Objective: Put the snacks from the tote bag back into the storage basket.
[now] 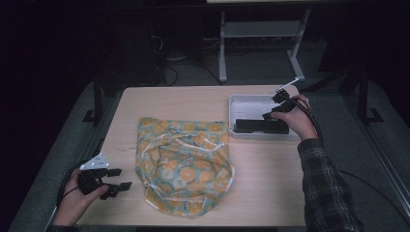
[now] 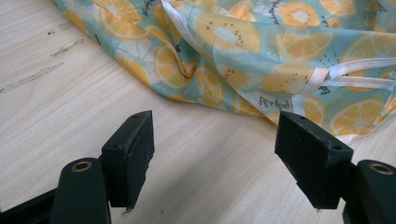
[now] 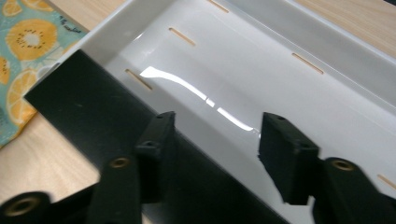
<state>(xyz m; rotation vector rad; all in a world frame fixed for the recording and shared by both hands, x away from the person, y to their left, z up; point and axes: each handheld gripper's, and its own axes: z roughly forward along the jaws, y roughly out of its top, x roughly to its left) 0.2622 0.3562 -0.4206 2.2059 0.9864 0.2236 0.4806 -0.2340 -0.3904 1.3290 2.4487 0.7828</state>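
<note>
The right gripper (image 3: 212,140) is found with fingers apart and nothing between them, above the long black rectangular box (image 3: 93,121) lying in the white plastic tray (image 3: 327,51), apparently just set down there. The left gripper (image 2: 215,158), fingers likewise apart and empty, is held over the worktop (image 2: 70,107) near the fruit-printed fabric bag (image 2: 261,51), presumably waiting.

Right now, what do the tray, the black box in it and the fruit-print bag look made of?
Tray: likely glossy white plastic, with bright streak reflections and moulded slots. Black box: matte and flat-faced with sharp edges, plastic or card, can't tell. Fruit-print bag: thin woven fabric, creased and limp, with white ribbon drawstrings.
</note>
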